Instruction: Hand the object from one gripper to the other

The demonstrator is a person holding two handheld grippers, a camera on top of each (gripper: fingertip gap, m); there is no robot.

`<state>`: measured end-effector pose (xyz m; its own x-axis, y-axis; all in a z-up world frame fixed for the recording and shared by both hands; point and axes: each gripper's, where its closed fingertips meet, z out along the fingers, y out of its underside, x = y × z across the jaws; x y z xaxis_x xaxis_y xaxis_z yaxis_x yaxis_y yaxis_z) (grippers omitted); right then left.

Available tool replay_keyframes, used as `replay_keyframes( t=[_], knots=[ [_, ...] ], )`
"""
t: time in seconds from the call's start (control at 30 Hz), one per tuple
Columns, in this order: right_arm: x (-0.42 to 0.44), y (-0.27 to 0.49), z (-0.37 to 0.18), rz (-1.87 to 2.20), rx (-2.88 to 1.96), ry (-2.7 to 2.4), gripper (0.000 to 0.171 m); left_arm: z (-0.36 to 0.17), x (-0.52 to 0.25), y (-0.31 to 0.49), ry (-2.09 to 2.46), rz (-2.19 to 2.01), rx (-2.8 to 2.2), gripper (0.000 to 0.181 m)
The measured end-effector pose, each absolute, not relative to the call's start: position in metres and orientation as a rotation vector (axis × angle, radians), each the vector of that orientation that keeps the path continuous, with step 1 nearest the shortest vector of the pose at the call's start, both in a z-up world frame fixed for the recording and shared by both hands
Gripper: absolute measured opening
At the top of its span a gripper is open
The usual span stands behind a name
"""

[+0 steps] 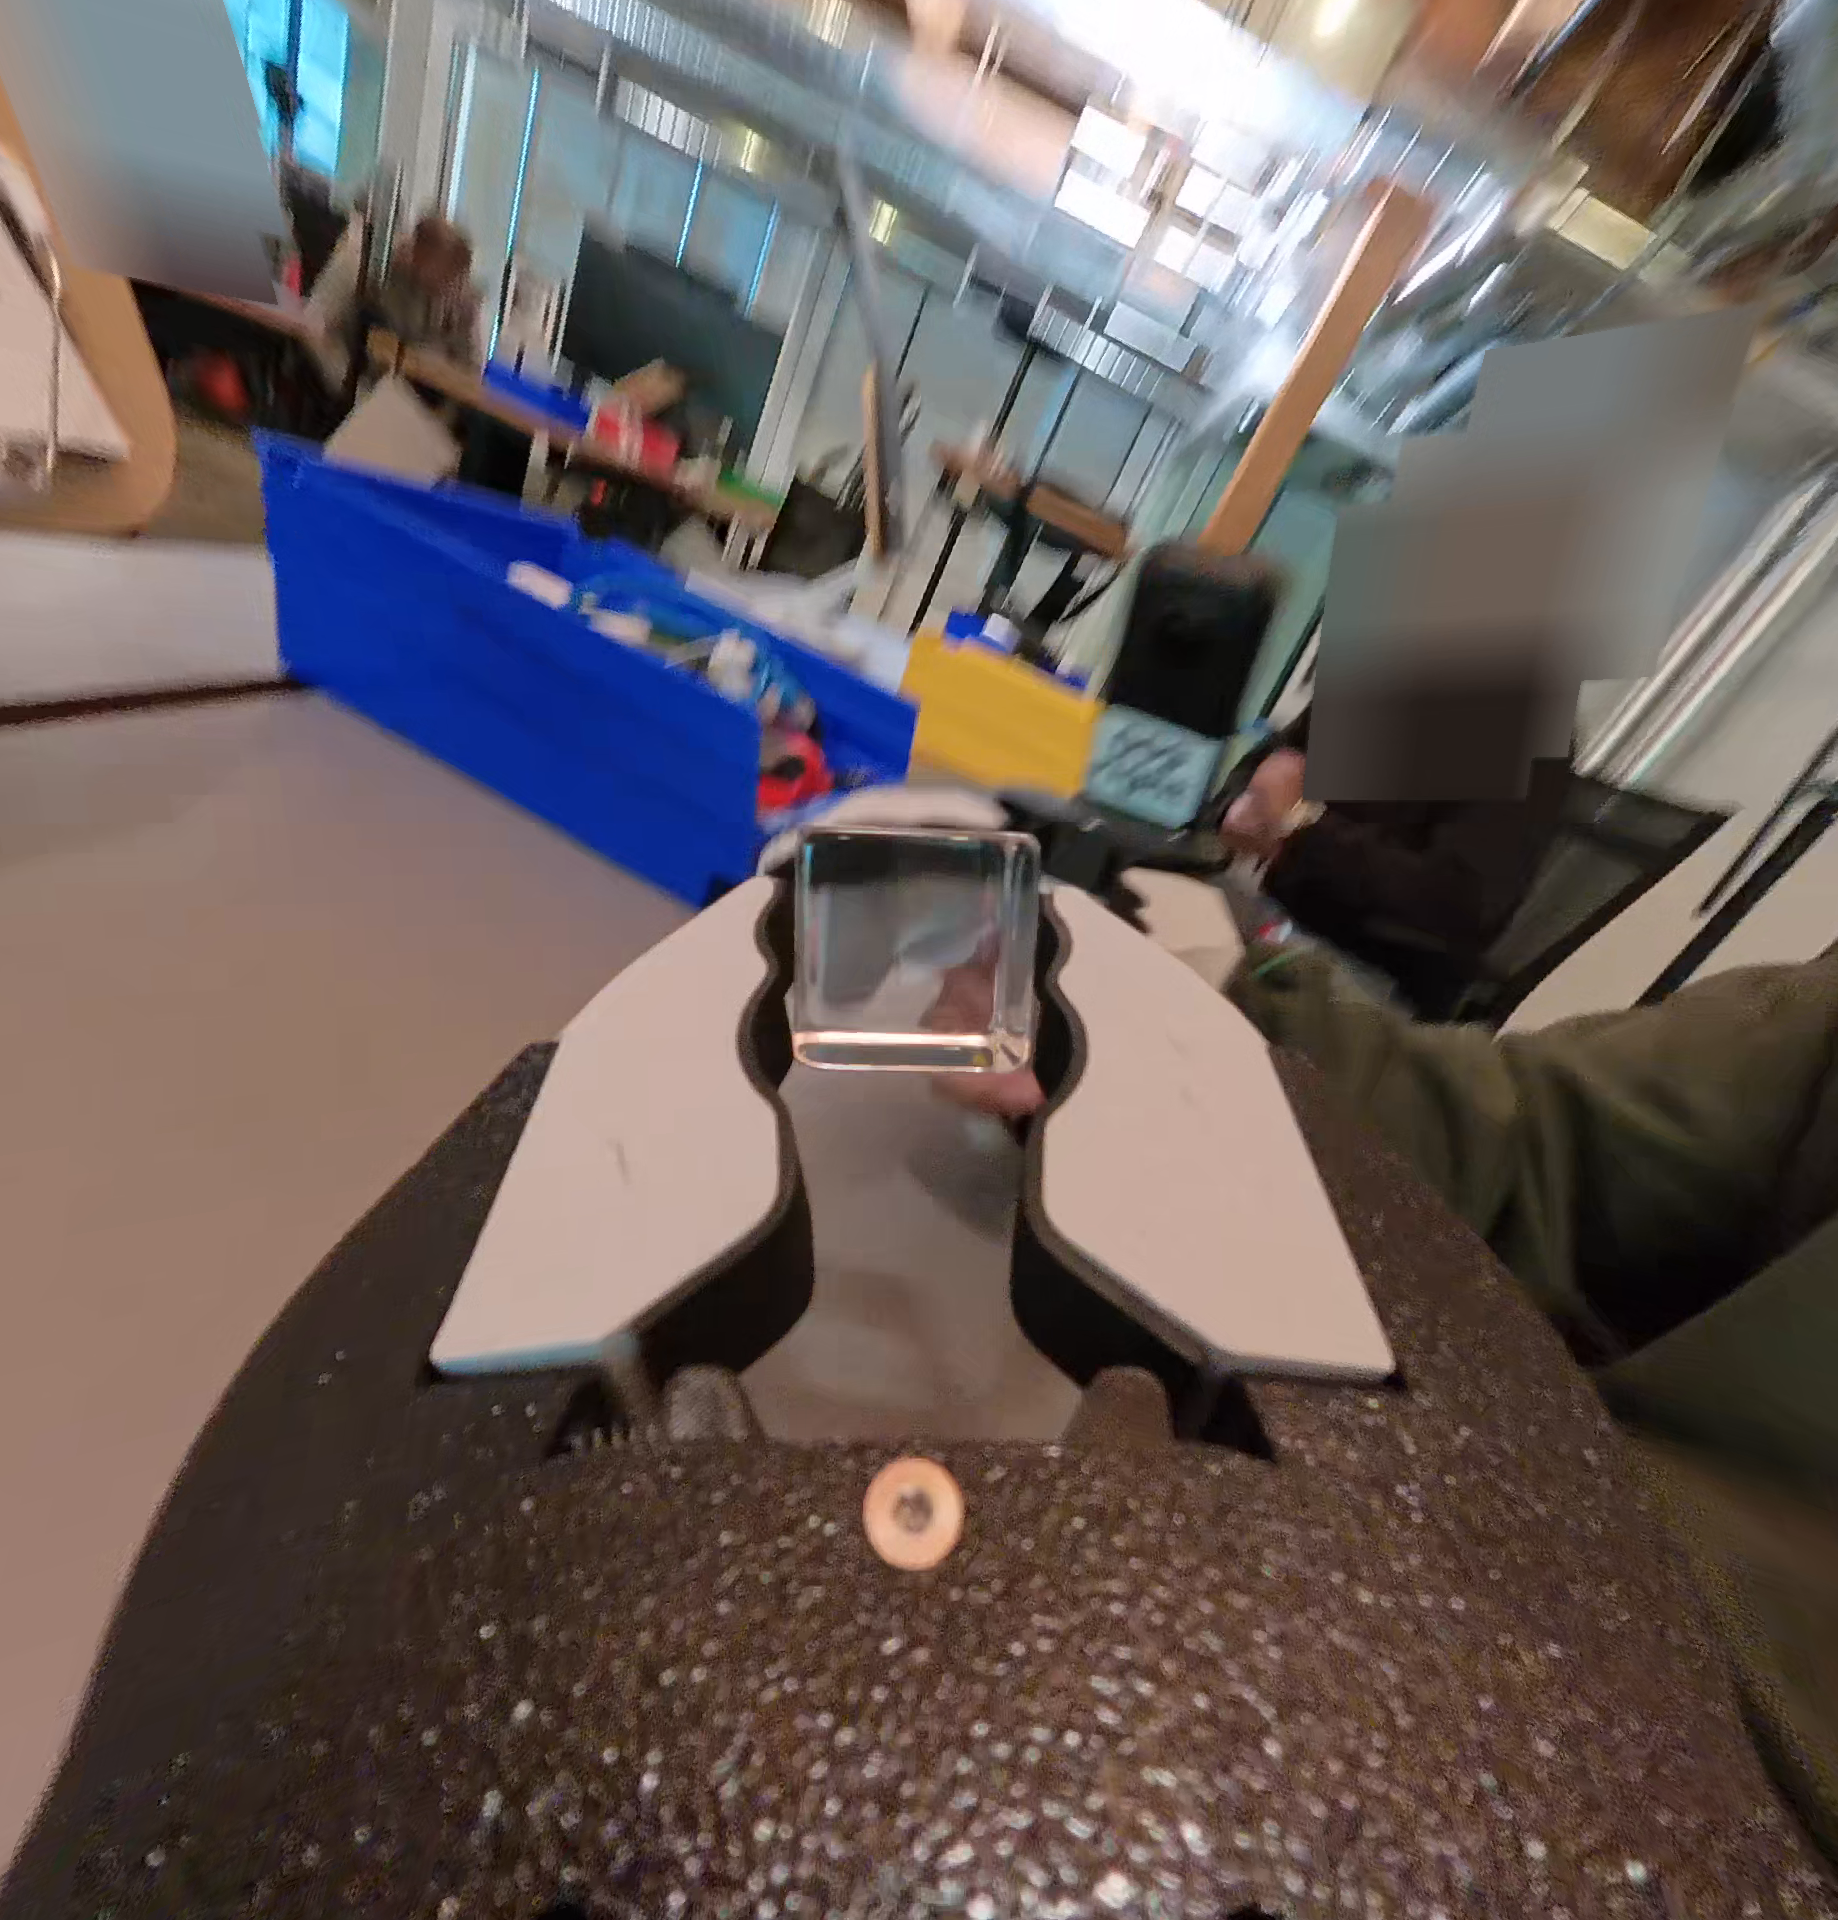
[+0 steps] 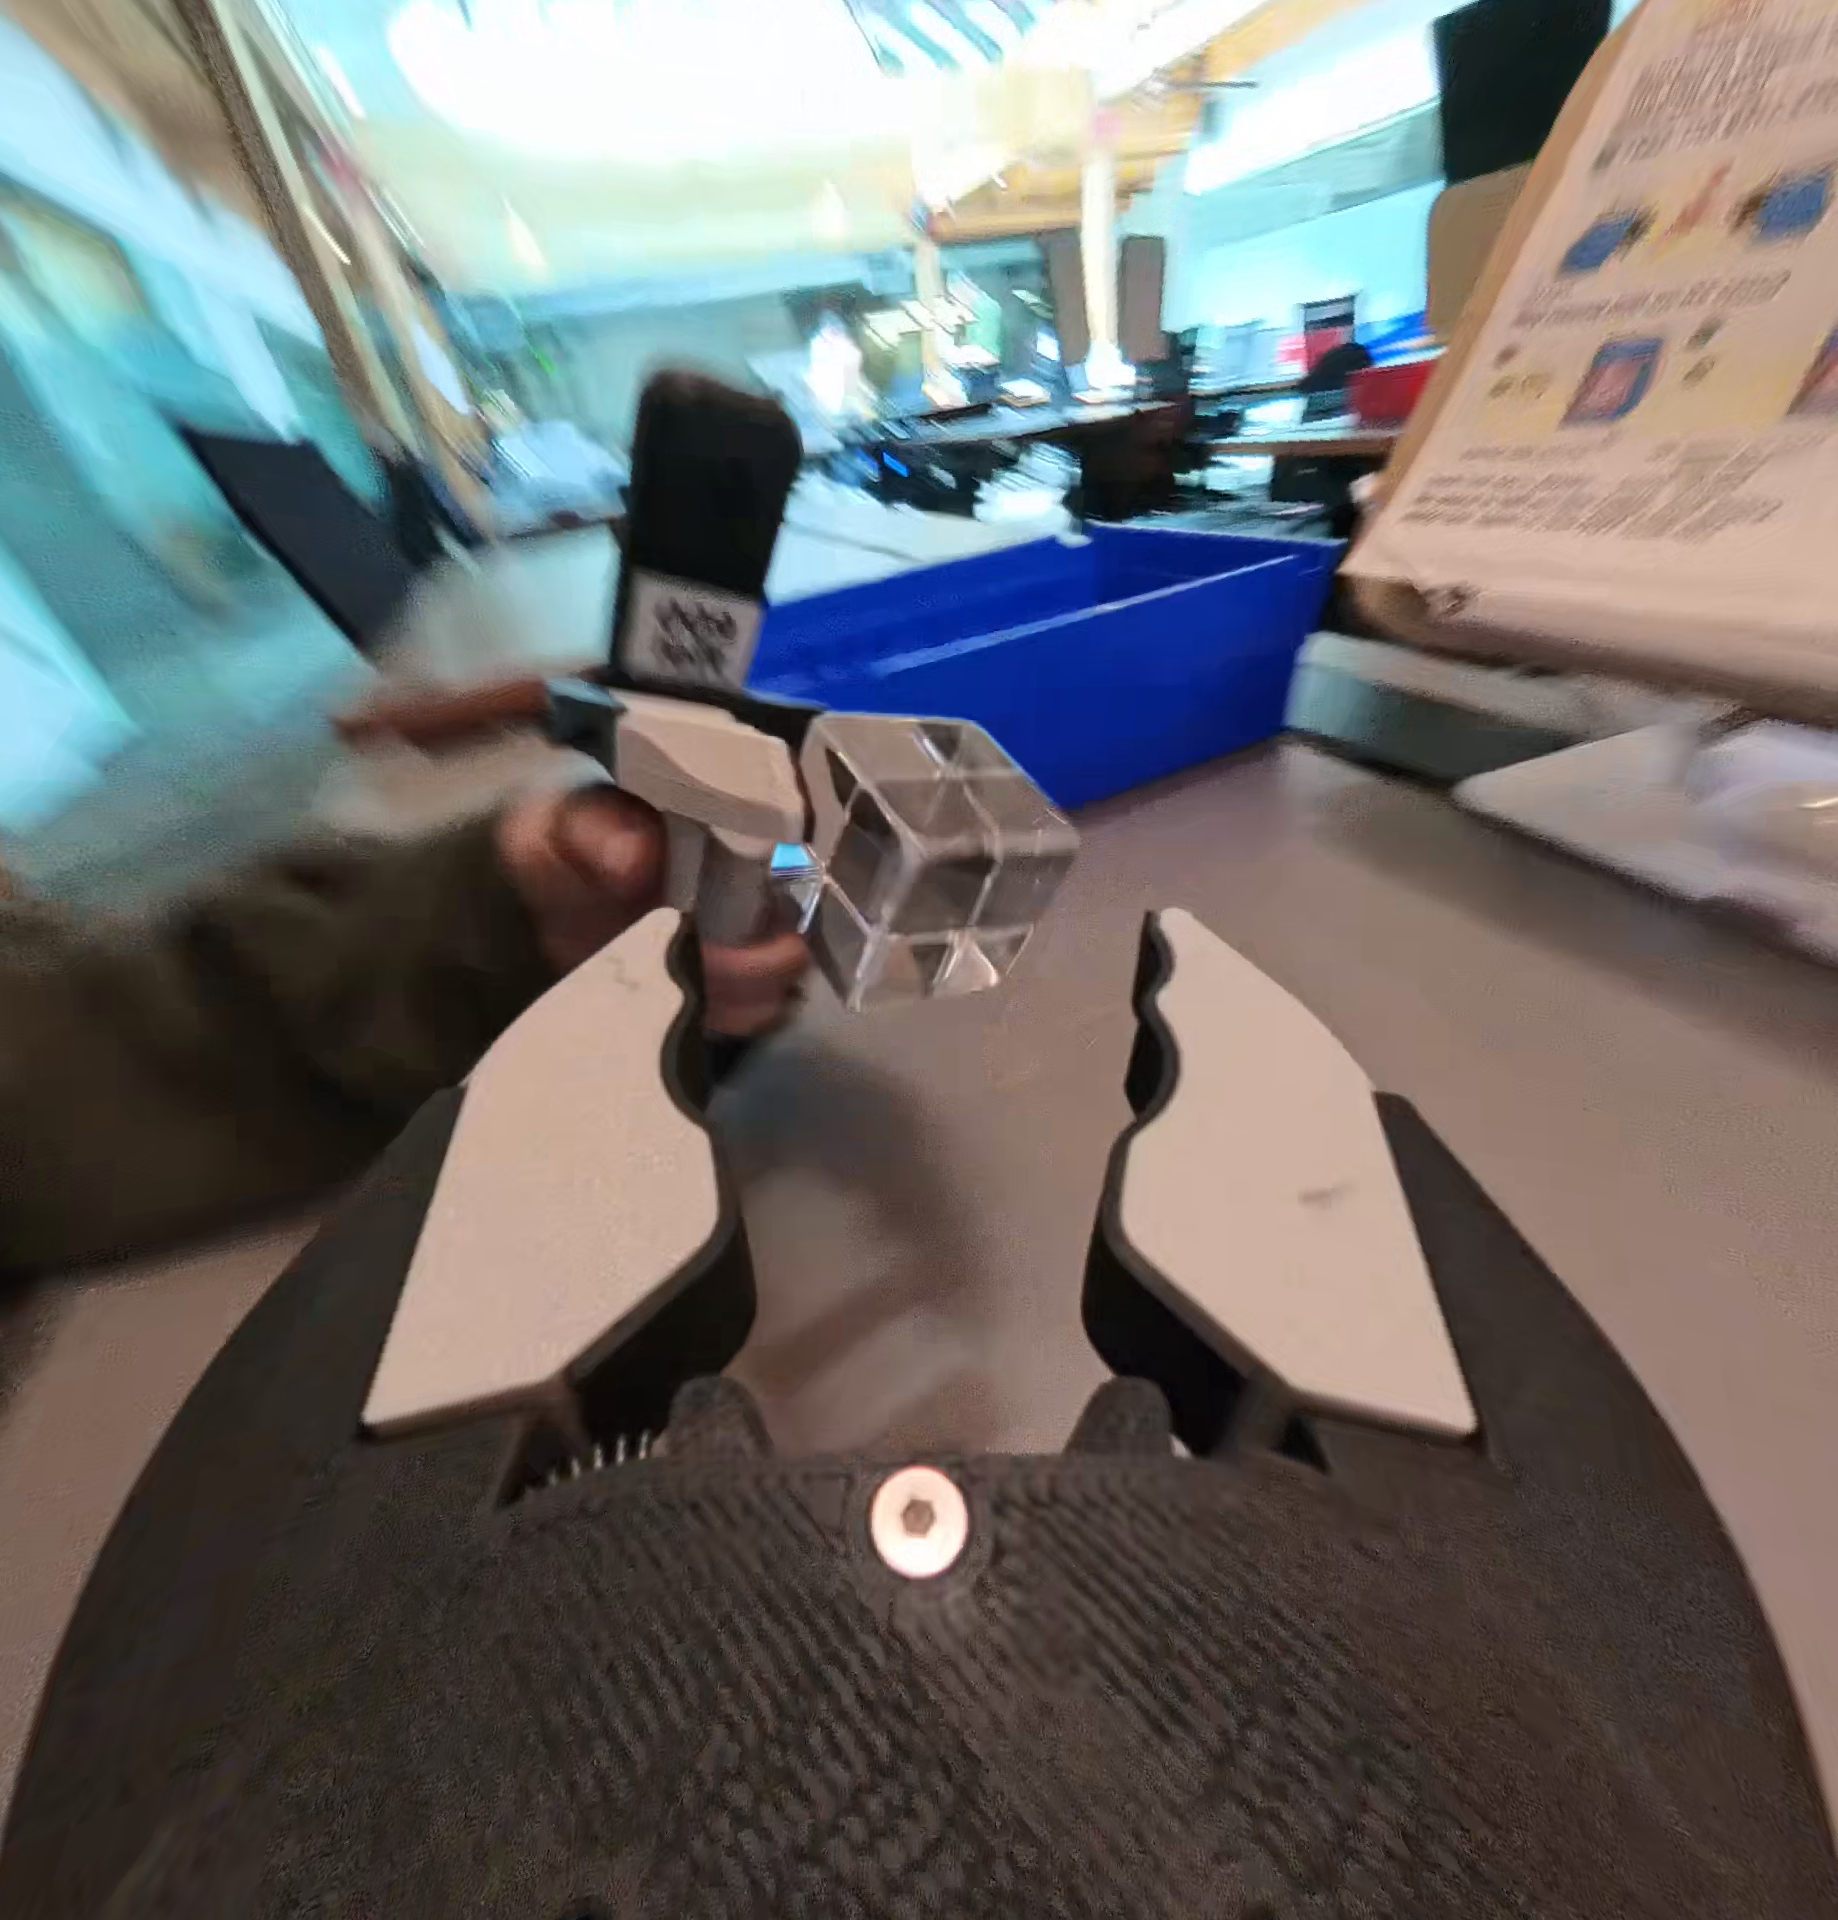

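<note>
Pinching a clear cube (image 1: pixel 913 951) at its fingertips, your left gripper (image 1: pixel 910 935) is leaving most of it protruding for the taking. Your right gripper (image 2: pixel 920 940) is gaping wide and empty, the cube just beyond its tips, toward its left finger (image 2: pixel 582 1164).

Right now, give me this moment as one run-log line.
stage: pre-handover | left gripper: shut on clear cube | right gripper: open, empty, facing cube, not touching | cube above grey table

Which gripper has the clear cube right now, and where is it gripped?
The left gripper holds the clear cube, its fingertips pinching two opposite side faces. The right gripper is open and empty, with the cube just beyond its tips.
</note>
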<state>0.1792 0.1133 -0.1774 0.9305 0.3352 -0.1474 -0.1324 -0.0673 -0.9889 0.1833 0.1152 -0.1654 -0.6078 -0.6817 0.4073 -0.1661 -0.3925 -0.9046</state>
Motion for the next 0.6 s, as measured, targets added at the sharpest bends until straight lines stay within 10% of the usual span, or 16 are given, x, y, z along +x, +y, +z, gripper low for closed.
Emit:
replay_keyframes(
  t=[0.4,0.6],
  knots=[
    [0.172,0.113,-0.173,0.488,-1.517,-0.122,0.044,-0.157,0.181,0.107,1.476,-2.022,-1.02,0.043],
    [0.222,0.116,-0.187,-0.216,-1.67,-0.073,0.044,-0.169,0.204,0.121,1.394,-1.687,-1.255,0.064]
  ],
)
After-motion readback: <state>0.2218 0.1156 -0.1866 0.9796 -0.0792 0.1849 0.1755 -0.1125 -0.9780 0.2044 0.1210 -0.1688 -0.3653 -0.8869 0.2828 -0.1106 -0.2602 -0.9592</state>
